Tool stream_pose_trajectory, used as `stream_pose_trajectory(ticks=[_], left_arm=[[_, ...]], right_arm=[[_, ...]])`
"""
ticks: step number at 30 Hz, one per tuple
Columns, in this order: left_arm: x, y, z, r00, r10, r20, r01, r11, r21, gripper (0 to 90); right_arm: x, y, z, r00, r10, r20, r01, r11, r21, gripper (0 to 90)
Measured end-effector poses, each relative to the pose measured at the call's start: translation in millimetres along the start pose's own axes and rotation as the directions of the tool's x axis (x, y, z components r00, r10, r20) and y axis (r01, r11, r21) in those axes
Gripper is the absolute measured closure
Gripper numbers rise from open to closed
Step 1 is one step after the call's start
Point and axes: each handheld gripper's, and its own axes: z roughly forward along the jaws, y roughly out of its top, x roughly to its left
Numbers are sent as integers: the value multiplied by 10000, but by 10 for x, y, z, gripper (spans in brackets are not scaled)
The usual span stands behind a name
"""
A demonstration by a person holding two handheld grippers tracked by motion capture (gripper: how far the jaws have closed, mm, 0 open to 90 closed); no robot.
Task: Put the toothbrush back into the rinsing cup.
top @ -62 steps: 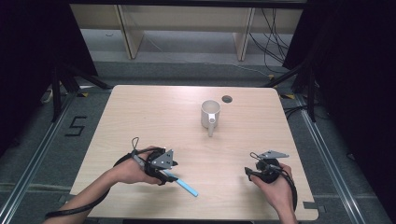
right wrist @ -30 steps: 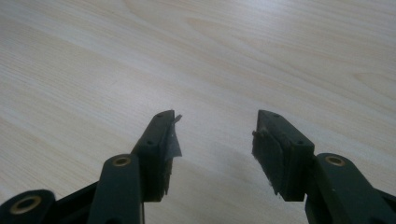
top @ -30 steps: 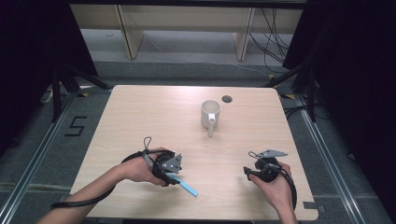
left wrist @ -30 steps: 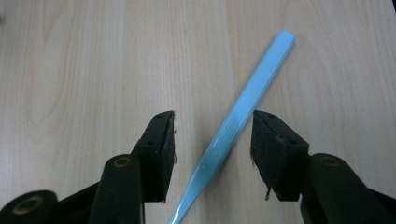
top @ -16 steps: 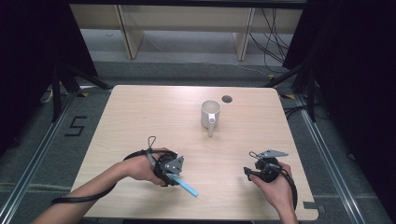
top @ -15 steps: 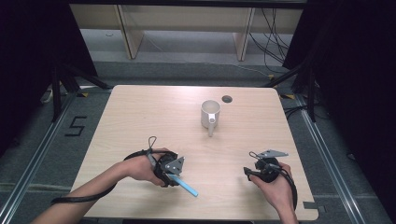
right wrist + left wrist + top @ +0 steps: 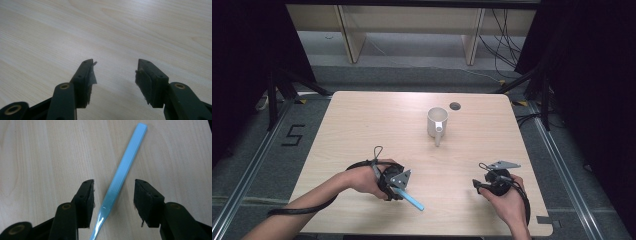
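Between the jaws of the left claw (image 7: 113, 195) lies a pale blue toothbrush (image 7: 122, 172), flat on the tabletop (image 7: 362, 125); jaws stand wide, a gap on each side, pads not touching it. Handle runs out past the tips over bare wood. Seen from above, left claw (image 7: 398, 184) sits near the front edge, well short of the white mug (image 7: 437, 121); toothbrush (image 7: 411, 200) angles from it toward the front edge. Right claw (image 7: 115, 72) wide too, bare wood between the jaws. From above, right claw (image 7: 484, 184) is right of the toothbrush, near the front right corner. Open wood between both claws and the mug. Dark round hole (image 7: 455, 105) just behind the mug. Floor mark left of the tabletop reads "5" (image 7: 293, 135).
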Motion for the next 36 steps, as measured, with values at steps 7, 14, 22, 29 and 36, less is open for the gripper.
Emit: stream_pose_trajectory(ticks=[7,14,22,29,36], left_arm=[[0,20,5,9995,272,171,-273,9996,94,516],[4,76,2,9961,736,482,-759,9960,480,539],[41,100,46,9933,921,705,-970,9929,694,558],[70,133,75,9911,1037,836,-1103,9908,782,574],[89,212,86,9850,1419,987,-1522,9826,1063,589]], right_arm=[[0,-6,-12,10000,13,60,-14,10000,62,484],[15,7,1,10000,-33,-87,34,10000,62,484],[14,-8,9,10000,23,-71,-23,10000,76,484],[4,-21,11,10000,-10,-66,10,10000,43,484],[9,-20,13,9999,57,-92,-57,10000,7,484]])
